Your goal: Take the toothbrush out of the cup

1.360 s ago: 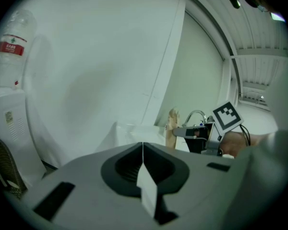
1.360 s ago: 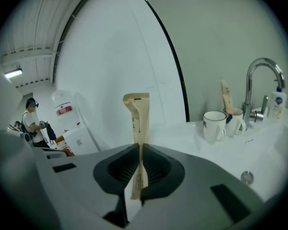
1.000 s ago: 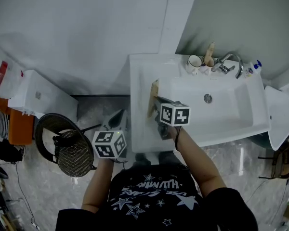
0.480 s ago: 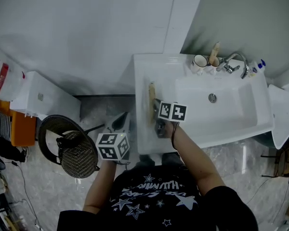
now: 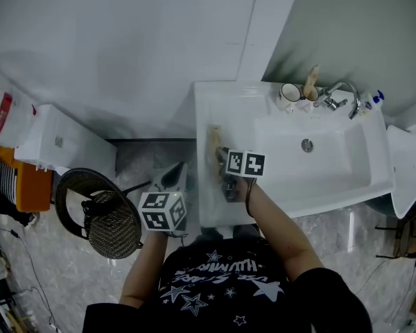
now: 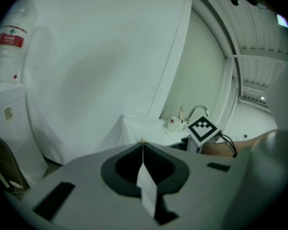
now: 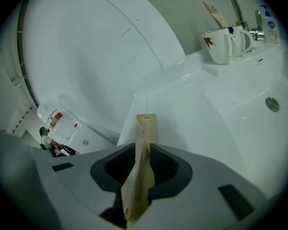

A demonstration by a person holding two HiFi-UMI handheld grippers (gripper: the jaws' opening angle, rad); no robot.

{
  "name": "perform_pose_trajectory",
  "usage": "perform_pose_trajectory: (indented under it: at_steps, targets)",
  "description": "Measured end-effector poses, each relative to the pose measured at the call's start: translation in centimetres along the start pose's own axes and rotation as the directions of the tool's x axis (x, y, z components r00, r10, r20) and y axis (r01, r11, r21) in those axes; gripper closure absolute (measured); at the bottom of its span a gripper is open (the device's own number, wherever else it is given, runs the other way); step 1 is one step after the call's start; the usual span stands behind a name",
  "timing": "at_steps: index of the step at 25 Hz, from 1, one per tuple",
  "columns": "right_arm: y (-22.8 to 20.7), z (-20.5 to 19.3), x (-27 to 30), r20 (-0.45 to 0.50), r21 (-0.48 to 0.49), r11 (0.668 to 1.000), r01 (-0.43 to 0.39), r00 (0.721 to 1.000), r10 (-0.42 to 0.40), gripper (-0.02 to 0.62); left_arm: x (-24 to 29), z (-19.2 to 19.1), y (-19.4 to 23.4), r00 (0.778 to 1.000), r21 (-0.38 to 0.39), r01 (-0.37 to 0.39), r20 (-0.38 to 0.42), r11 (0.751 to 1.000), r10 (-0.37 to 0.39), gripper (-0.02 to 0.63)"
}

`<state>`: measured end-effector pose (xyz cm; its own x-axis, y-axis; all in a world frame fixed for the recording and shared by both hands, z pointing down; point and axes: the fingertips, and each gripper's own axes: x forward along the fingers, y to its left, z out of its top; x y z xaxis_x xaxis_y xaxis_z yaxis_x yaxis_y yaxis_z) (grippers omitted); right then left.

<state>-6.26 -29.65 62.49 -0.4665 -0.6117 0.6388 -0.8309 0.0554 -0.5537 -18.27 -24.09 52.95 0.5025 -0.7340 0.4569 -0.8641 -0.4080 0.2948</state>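
Toothbrush (image 5: 212, 143), paper-wrapped, rests on left ledge of sink (image 5: 225, 103), centre of head view, well apart from cup (image 5: 289, 92) at upper right beside tap (image 5: 341, 92). Right gripper (image 5: 220, 159) at its near end: jaws just been opening, now apart, toothbrush between them, pads not pressing. Left gripper (image 5: 170, 179) at lower left, off sink, jaws together.
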Motion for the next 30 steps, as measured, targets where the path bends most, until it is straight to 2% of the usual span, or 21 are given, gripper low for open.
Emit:
perform_pose_trajectory:
  at_steps: [7, 12, 15, 19, 22, 25, 30]
  targets:
    - [0.8, 0.7, -1.0, 0.022, -0.013, 0.999, -0.042, 0.999, 0.042, 0.480, 0.3, 0.3, -0.4, 1.000, -0.006, -0.002, 0.004, 1.000, 0.002, 0.587]
    - [1.0, 2.3, -2.8, 0.066, -0.108, 0.993, -0.050, 0.996, 0.057, 0.479, 0.8, 0.7, -1.2, 1.000, -0.009, -0.002, 0.012, 1.000, 0.002, 0.587]
    - [0.5, 3.7, -4.4, 0.113, -0.198, 0.980, -0.014, 0.993, 0.037, 0.479, 1.2, 1.1, -2.2, 1.000, -0.009, 0.003, 0.020, 1.000, -0.003, 0.586]
    - [-0.5, 6.4, -7.5, 0.200, -0.323, 0.945, 0.041, 0.980, 0.025, 0.486, 2.0, 2.0, -4.2, 0.999, -0.001, 0.017, 0.038, 1.000, -0.017, 0.586]
    - [-1.9, 8.0, -9.9, 0.238, -0.383, 0.921, 0.075, 0.971, 0.019, 0.498, 2.5, 2.4, -5.7, 0.999, 0.008, 0.023, 0.047, 1.000, -0.023, 0.586]
    - [-3.8, 9.8, -12.1, 0.280, -0.410, 0.905, 0.113, 0.960, 0.007, 0.524, 3.2, 2.7, -7.2, 0.998, 0.013, 0.029, 0.053, 0.999, -0.030, 0.586]
    - [-6.9, 12.8, -15.5, 0.352, -0.404, 0.900, 0.161, 0.936, -0.009, 0.559, 4.5, 3.9, -9.8, 0.996, 0.026, 0.036, 0.075, 0.999, -0.038, 0.586]
